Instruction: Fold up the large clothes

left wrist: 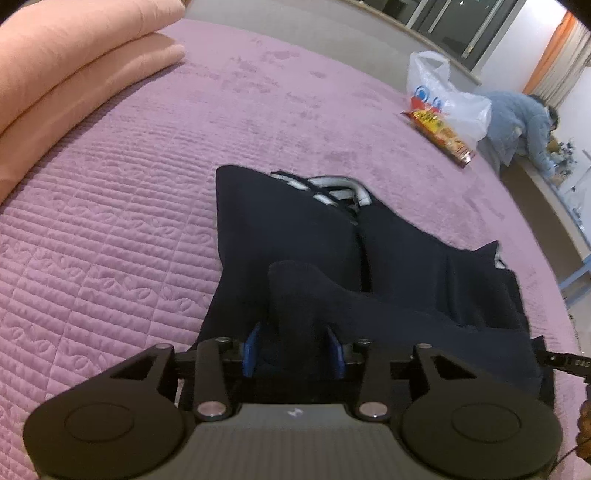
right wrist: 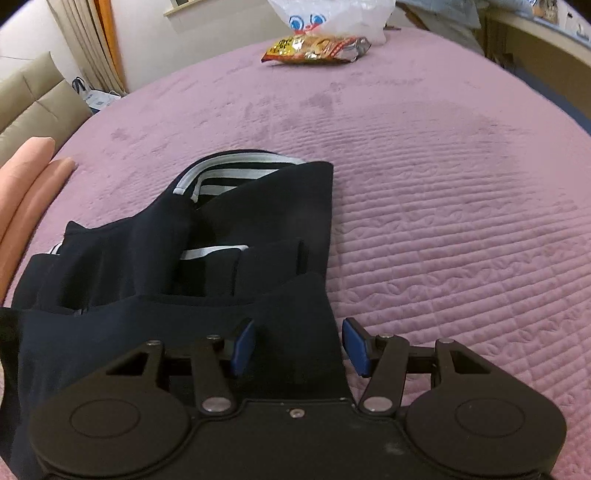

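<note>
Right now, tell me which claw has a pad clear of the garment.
The right claw: one blue pad lies over bare quilt, beside the dark garment.

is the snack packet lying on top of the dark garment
No, the snack packet lies on the purple bedspread at the far side by the plastic bag, well apart from the dark garment.

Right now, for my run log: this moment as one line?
stage: mid-fold | dark navy garment on quilted purple bedspread | left gripper: fabric between fingers | right gripper: open
</note>
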The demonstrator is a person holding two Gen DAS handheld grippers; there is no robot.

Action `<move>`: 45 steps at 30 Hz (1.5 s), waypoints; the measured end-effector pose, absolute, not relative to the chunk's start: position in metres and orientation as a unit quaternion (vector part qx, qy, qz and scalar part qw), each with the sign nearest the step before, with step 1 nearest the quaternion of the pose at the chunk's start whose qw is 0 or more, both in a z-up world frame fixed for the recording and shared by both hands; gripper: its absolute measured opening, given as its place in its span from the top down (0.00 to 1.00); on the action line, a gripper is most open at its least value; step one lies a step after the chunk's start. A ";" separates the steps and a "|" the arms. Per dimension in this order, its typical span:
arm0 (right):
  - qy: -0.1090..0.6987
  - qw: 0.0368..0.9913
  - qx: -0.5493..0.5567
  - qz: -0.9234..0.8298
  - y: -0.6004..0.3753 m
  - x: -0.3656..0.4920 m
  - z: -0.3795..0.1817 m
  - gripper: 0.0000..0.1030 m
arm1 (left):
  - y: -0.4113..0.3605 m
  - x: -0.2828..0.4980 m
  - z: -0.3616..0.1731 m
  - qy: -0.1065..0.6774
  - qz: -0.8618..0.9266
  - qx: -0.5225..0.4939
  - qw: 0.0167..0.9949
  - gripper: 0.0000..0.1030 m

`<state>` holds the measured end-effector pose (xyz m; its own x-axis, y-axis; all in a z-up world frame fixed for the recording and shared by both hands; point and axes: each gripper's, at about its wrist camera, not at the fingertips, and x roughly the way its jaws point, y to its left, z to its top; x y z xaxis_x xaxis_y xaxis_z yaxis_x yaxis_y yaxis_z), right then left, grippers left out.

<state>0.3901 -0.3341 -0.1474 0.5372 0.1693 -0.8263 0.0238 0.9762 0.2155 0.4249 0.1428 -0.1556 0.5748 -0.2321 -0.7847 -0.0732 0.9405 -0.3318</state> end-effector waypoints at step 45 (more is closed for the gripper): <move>0.446 0.884 0.051 0.127 -0.224 0.445 -0.071 0.66 | 0.105 0.476 -0.108 0.380 -0.027 -0.140 0.914 0.72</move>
